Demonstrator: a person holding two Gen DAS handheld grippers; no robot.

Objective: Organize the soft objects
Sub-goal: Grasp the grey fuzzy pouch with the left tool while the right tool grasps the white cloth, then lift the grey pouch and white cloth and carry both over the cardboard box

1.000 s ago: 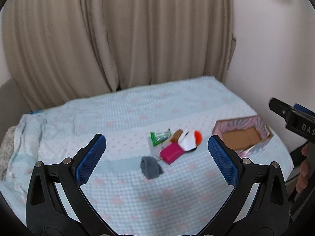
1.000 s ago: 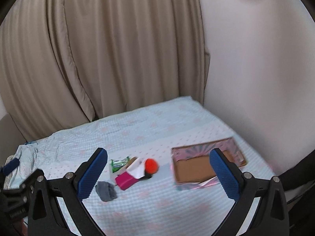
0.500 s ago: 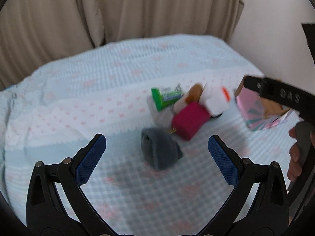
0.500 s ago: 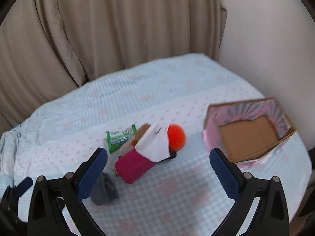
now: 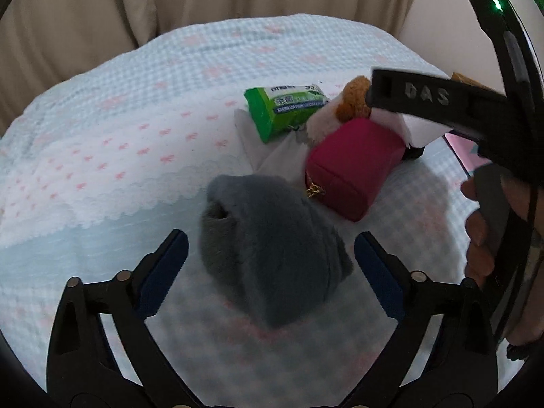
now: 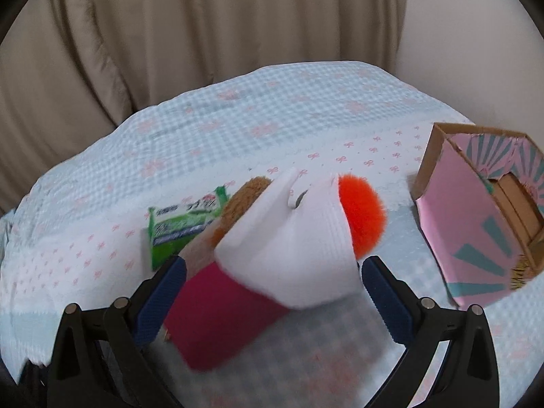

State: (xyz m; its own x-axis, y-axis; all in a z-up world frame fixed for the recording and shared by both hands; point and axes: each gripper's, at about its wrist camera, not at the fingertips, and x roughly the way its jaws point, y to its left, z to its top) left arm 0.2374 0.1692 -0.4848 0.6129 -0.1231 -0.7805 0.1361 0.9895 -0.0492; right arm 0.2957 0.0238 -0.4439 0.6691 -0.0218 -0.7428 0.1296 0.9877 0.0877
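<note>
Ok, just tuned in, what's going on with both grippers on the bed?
Both are open and closing in on the pile, nothing gripped yet. The left gripper straddles the grey fuzzy item. The right gripper frames the white item lying on the magenta pouch. The pink box sits to the right.

Right claw (image 6: 273, 284) wide apart around white sock (image 6: 292, 248) atop magenta pouch (image 6: 217, 316), pink box (image 6: 452, 224) nearby.

Grey plush (image 5: 272, 248) apart — magenta pouch (image 6: 221, 312) under white sock (image 6: 292, 248).
</note>
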